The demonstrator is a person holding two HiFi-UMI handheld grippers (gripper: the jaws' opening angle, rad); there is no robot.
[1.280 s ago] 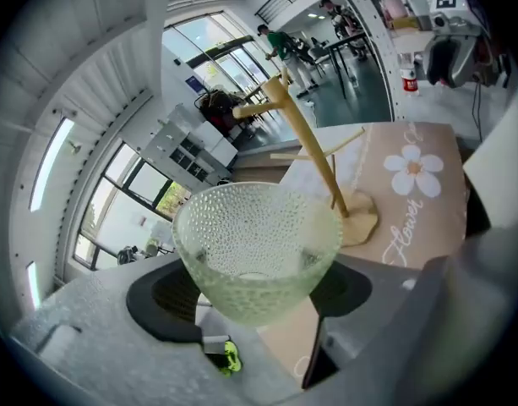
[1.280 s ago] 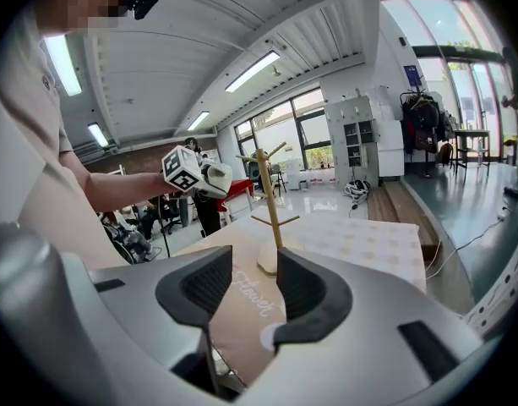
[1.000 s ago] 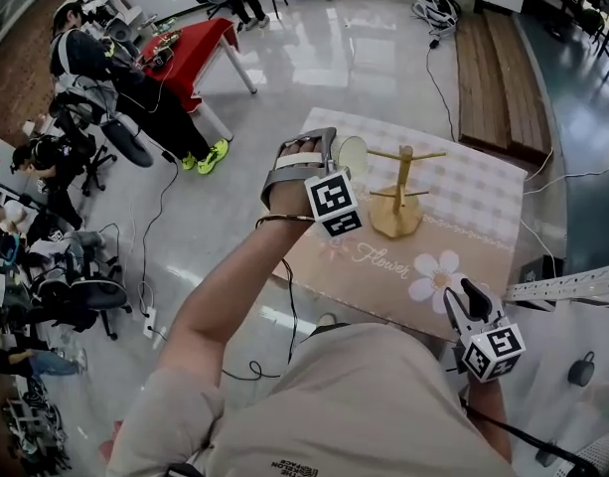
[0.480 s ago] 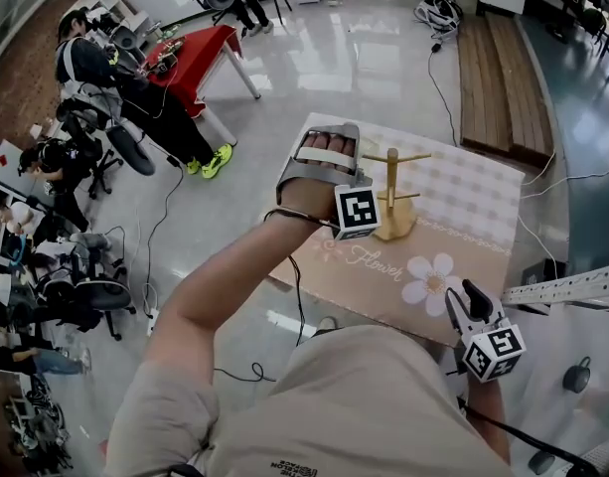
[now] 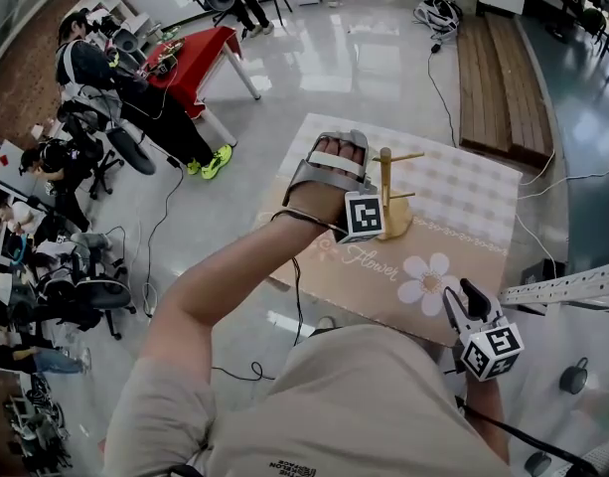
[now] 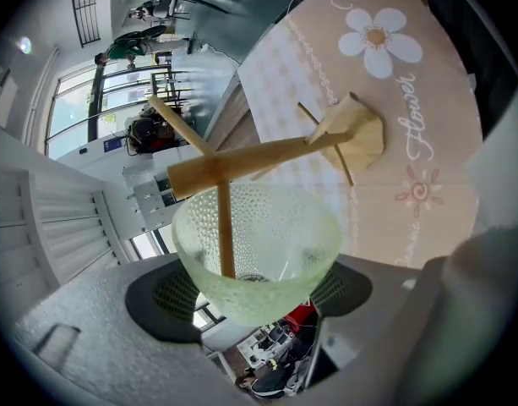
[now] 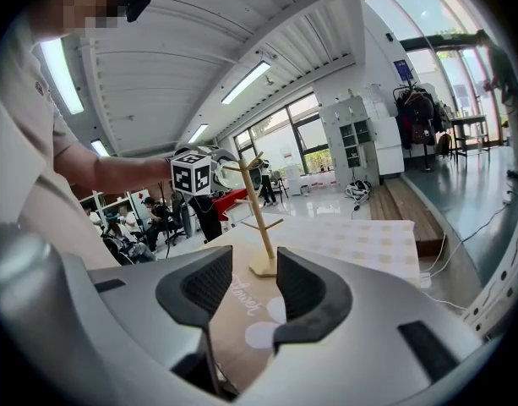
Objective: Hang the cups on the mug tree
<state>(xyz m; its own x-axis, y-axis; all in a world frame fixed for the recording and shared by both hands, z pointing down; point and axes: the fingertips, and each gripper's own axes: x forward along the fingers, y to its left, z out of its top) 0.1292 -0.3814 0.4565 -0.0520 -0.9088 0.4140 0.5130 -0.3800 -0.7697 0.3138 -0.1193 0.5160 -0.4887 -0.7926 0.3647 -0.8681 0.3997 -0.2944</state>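
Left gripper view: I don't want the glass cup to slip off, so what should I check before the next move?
1. Left tool clamped on cup: ok.
2. Mug tree upright on table: ok.
3. Peg overlapping cup in left gripper view: ok.
4. Peg actually inside cup or handle: cannot tell.
5. Right tool open, empty, away from tree: ok.

Your left gripper (image 6: 257,299), clamped on the pale green dimpled glass cup (image 6: 284,244), is crowded by the light wooden mug tree (image 5: 386,177): its trunk bars 12 o'clock and a thin peg runs across the cup. In the head view, the beige flower-print tablecloth (image 5: 463,217) lies bare from the tree's 3 to 6 o'clock. Your right gripper (image 5: 470,306), jaws apart, hangs well clear at 5 o'clock
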